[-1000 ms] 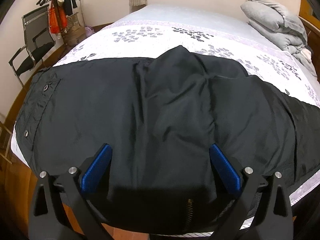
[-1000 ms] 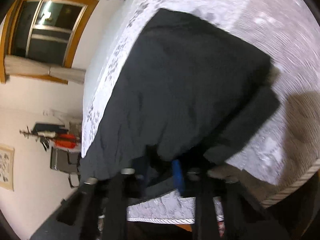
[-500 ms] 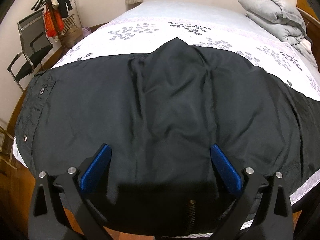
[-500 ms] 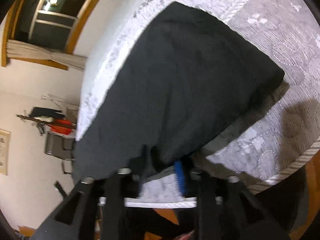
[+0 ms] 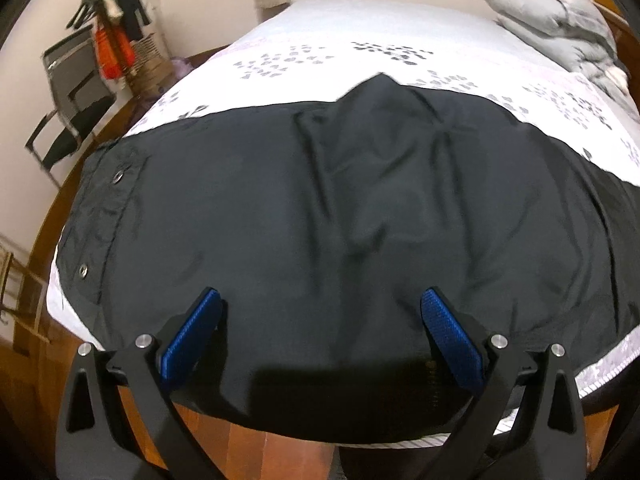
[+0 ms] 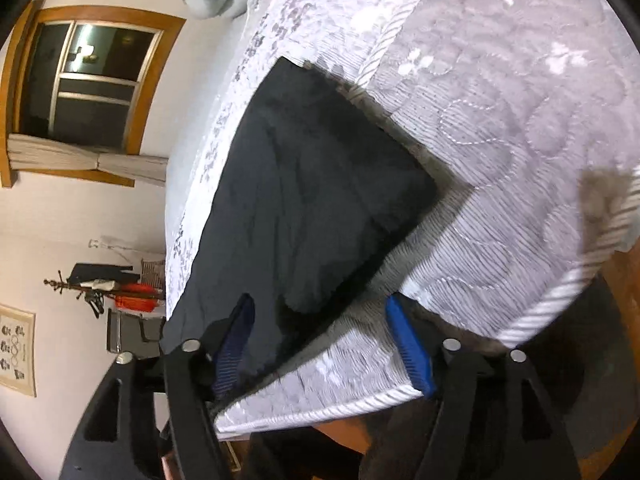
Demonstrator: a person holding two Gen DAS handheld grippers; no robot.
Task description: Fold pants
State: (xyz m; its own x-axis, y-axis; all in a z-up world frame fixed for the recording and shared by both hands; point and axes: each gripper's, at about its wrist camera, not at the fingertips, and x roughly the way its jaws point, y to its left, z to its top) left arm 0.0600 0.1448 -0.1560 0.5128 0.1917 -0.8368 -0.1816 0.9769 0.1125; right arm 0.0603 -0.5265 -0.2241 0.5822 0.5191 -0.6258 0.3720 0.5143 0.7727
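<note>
Right gripper (image 6: 320,344), clamped on the hem a second ago, now stands wide and empty over the near edge; left gripper (image 5: 320,328) remains wide, holding nothing. The black pants (image 5: 340,220) lie released, halved lengthwise across the bed (image 5: 360,28), so further folds probably remain.

Pants (image 5: 360,208) — black matt cloth; bedspread (image 6: 500,128) — quilted, stitched fabric.

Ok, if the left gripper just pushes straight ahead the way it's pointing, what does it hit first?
Most likely the black pants: the left gripper is open and aimed at the cloth spread on the bed. How far off the fabric is cannot be judged.
</note>
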